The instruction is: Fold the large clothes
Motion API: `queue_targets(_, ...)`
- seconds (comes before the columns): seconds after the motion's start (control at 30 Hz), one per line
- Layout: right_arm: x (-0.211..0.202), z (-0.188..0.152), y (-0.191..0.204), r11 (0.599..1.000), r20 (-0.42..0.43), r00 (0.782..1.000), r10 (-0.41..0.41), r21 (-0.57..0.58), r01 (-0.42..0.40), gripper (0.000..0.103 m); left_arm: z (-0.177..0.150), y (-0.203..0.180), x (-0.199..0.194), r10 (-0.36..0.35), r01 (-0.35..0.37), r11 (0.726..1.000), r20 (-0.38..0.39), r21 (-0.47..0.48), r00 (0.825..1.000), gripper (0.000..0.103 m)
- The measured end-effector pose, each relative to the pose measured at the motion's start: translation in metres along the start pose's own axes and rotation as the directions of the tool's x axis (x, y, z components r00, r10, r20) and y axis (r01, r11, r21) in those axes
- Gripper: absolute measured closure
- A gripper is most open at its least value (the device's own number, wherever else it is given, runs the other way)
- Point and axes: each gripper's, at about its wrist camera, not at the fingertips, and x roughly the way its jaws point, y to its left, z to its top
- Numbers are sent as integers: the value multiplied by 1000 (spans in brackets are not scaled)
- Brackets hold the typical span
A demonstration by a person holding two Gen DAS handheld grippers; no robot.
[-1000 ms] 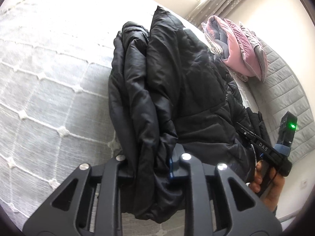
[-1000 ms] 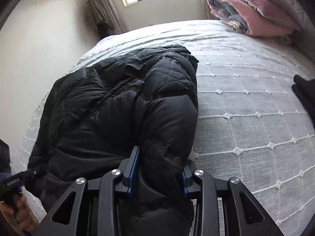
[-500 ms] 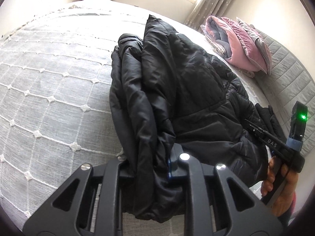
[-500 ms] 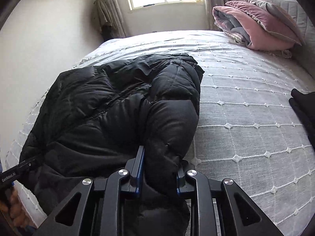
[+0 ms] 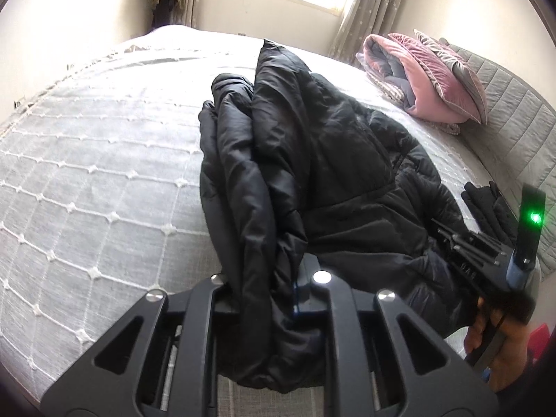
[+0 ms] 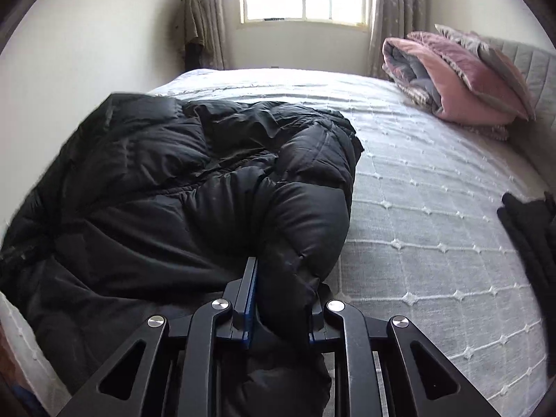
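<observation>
Both grippers clenched on black puffer jacket [image 5: 312, 160] | left gripper [image 5: 267, 295], right gripper [image 6: 283, 299], jaws just closing | bunched on white quilted bed [image 5: 87, 173] | fold unfinished

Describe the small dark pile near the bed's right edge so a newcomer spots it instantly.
Start at the grey quilted bed. Its right edge holds a small black folded pile, apart from the black puffer jacket. It is flat, matte and unquilted, unlike the puffy jacket.

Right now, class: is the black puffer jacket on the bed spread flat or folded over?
Folded over, partly: the black puffer jacket lies bunched in thick overlapping layers on the bed, both tools clamped on its near edge.
</observation>
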Motion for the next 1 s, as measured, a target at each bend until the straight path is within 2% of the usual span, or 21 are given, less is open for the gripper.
queue_targets(0.23, -2, 15, 21, 1000, 61, 998, -6, 5, 5, 86, 18, 31, -22, 16, -15, 1000, 62, -22, 998, 86)
queue_targets(0.37, -4, 27, 61, 999, 107, 994, -15, -31, 18, 87, 28, 64, -36, 73, -67, 996, 107, -63, 992, 86)
queue_targets(0.53, 1, 50, 123, 999, 124, 991, 41, -39, -36, 89, 48, 128, -63, 149, -136, 986, 147, -95, 978, 87)
queue_targets(0.67, -3, 77, 190, 992, 175, 976, 127, -49, -120, 90, 75, 184, -96, 259, -245, 965, 195, -93, 946, 88)
queue_targets(0.77, -1, 93, 252, 982, 204, 960, 191, -50, -184, 91, 94, 232, -114, 364, -355, 932, 207, -80, 908, 88)
queue_targets(0.83, 8, 97, 297, 970, 186, 952, 245, -49, -240, 91, 101, 273, -118, 430, -422, 903, 189, -84, 883, 88)
queue_targets(0.87, 14, 96, 319, 961, 166, 946, 277, -54, -272, 91, 101, 298, -118, 455, -445, 891, 172, -94, 874, 87)
queue_targets(0.93, 31, 91, 359, 939, 105, 933, 343, -56, -339, 91, 96, 340, -112, 483, -471, 874, 118, -117, 867, 87)
queue_targets(0.97, 43, 85, 380, 926, 62, 924, 377, -50, -374, 91, 91, 362, -103, 502, -490, 861, 66, -135, 863, 86)
queue_targets(1.0, 54, 79, 395, 915, 19, 915, 403, -44, -402, 91, 80, 393, -90, 518, -512, 840, -18, -182, 855, 86)
